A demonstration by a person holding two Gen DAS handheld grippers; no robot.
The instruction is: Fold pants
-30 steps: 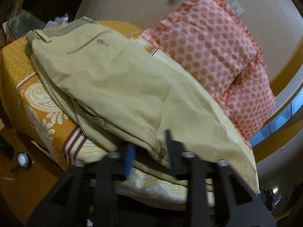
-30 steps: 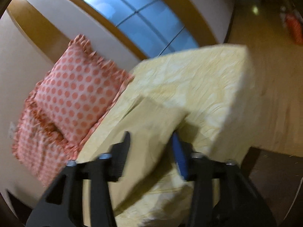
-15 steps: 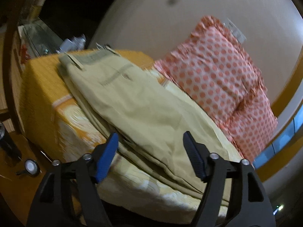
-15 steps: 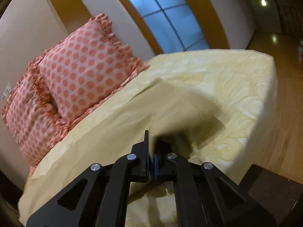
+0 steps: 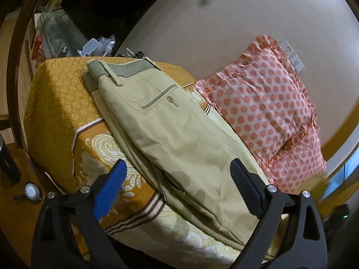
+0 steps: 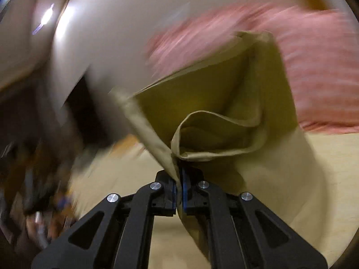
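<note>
Lying along the bed, the khaki pants [image 5: 170, 134] stretch from the waistband at 11 o'clock of the left wrist view down to the legs at 5 o'clock, with a back pocket and its button facing up. They rest on the yellow-orange patterned bedspread [image 5: 56, 103], which covers the mattress and hangs over its edge at 9 o'clock. The left gripper [image 5: 177, 190] is wide open with its blue pads far apart, one at 7 o'clock and one at 4 o'clock, and it holds nothing; the pants legs show between the two fingers, but I cannot tell if the pads touch the cloth. A pink polka-dot pillow [image 5: 264, 103] leans against the beige wall [image 5: 224, 22] at 2 o'clock, just beside the pants. In the right wrist view, which is strongly blurred, the right gripper [image 6: 179, 192] has its pads pressed together on the hem end of the pants [image 6: 224, 121], and the cloth rises from the fingers toward 1 o'clock, where the leg opening is visible. The pillow [image 6: 314, 67] appears behind it as a pink smear at 2 o'clock.
</note>
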